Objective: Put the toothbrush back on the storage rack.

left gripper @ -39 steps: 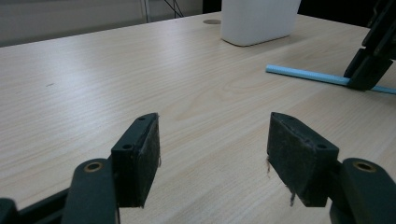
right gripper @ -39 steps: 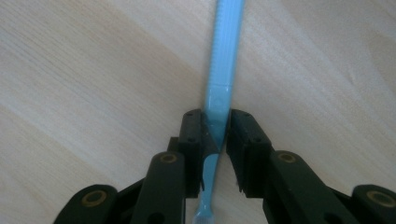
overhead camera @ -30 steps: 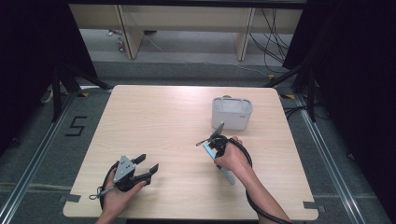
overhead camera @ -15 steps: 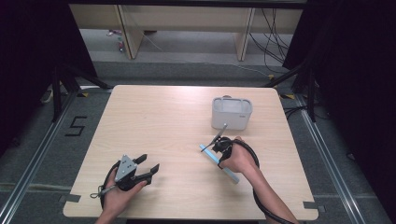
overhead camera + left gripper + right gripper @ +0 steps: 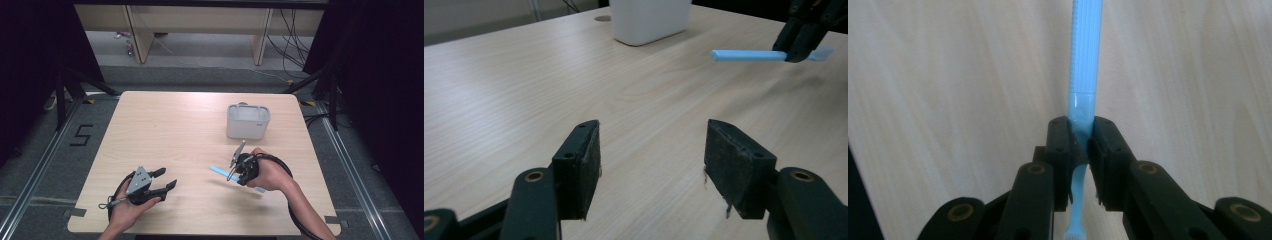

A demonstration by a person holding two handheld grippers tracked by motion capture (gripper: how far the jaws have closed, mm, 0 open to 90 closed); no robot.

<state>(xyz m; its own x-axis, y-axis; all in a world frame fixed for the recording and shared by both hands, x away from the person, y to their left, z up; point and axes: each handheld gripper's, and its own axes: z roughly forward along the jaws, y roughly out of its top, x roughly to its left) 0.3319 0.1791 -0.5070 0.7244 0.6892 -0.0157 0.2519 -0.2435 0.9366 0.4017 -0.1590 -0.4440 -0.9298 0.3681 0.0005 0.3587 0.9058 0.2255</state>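
One light, stiff blue plastic toothbrush [image 5: 1083, 75] sits clamped in your right hand-held gripper [image 5: 1081, 145]. Grip its neck; the white plastic cup [image 5: 248, 121] waits at twelve o'clock. Your left hand-held gripper [image 5: 651, 170] has been closing slightly, jaws apart and empty.

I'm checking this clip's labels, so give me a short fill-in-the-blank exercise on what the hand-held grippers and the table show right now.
1. The right hand-held gripper is shut on a light ____ toothbrush.
2. The left hand-held gripper has its jaws apart with ____ between them.
3. The white container stands on the ____.
4. The toothbrush is held ____ the tabletop, not lying on it.

Missing words: blue; nothing; table; above
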